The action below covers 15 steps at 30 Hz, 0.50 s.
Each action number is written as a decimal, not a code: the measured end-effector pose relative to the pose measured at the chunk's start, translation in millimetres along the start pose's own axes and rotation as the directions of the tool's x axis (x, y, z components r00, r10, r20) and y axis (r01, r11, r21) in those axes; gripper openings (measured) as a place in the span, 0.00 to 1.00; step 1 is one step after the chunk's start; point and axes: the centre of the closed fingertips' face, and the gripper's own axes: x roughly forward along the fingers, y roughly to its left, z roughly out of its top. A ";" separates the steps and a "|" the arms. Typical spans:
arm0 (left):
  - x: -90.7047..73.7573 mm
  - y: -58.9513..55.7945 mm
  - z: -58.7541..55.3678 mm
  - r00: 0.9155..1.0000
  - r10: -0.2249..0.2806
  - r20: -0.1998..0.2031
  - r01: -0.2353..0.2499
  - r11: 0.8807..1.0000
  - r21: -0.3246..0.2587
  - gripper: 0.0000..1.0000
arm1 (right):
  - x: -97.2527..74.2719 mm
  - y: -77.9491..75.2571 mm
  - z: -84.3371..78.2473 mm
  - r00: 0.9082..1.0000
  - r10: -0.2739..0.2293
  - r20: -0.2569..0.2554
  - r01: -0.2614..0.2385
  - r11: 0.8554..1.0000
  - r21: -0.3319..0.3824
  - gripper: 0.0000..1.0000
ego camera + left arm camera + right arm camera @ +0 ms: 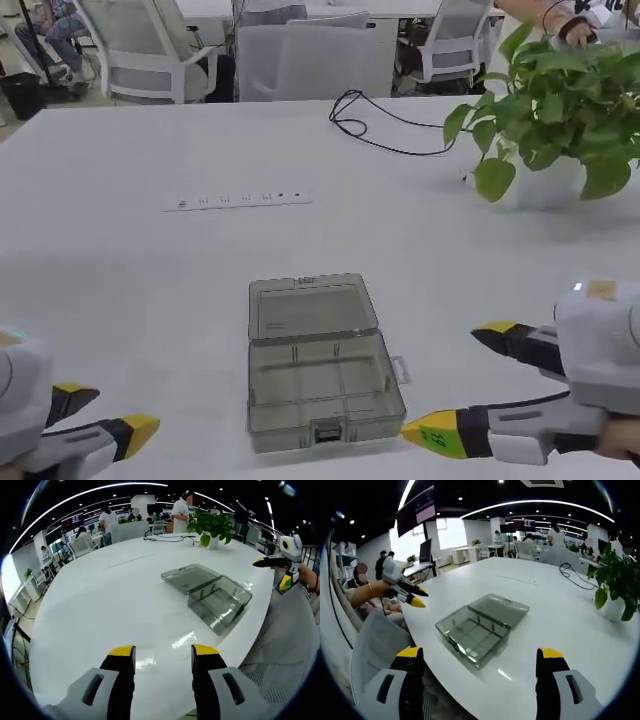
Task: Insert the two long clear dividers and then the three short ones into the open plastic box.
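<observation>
The clear grey plastic box (322, 388) lies open on the white table, near its front edge, with the lid (312, 308) folded back flat behind it. Thin clear dividers (470, 635) show as a faint grid inside the tray. My left gripper (110, 412) hovers open at the lower left, well apart from the box. My right gripper (455, 383) is open wide, just right of the box, holding nothing. From the left gripper view the box (220, 597) lies ahead to the right, past my open left gripper (163, 652). My open right gripper (480, 653) faces the box (472, 632).
A potted green plant (560, 100) stands at the back right, with a black cable (370, 125) looping beside it. A white power strip (237, 200) lies mid-table. Chairs (300, 55) and people sit beyond the far edge. The table's front edge runs close under the box.
</observation>
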 end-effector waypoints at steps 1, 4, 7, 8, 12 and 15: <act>2.2 2.3 -2.6 1.000 0.003 -0.013 -0.003 1.000 0.002 0.43 | -0.2 -0.7 -0.1 1.000 -0.003 0.001 0.003 1.000 0.001 0.94; 6.8 6.7 -8.5 0.999 0.009 -0.044 -0.008 1.000 0.015 0.42 | -0.6 -1.3 0.3 1.000 -0.006 0.004 0.006 1.000 0.003 0.94; 13.4 11.0 -14.5 0.998 0.005 -0.069 -0.004 1.000 0.015 0.42 | -0.1 -2.4 0.4 1.000 -0.011 0.005 0.011 1.000 0.008 0.93; 15.1 12.1 -15.8 0.997 0.003 -0.074 -0.002 1.000 0.015 0.42 | 0.1 -2.4 0.6 1.000 -0.012 0.007 0.012 1.000 0.011 0.92; 23.3 18.5 -22.2 0.995 0.008 -0.100 -0.005 1.000 0.024 0.40 | 1.1 -3.1 1.0 1.000 -0.017 0.006 0.017 1.000 0.020 0.92; 29.2 22.1 -25.5 0.994 0.005 -0.113 -0.002 1.000 0.026 0.39 | 2.4 -3.3 0.2 1.000 -0.017 0.001 0.017 1.000 0.023 0.92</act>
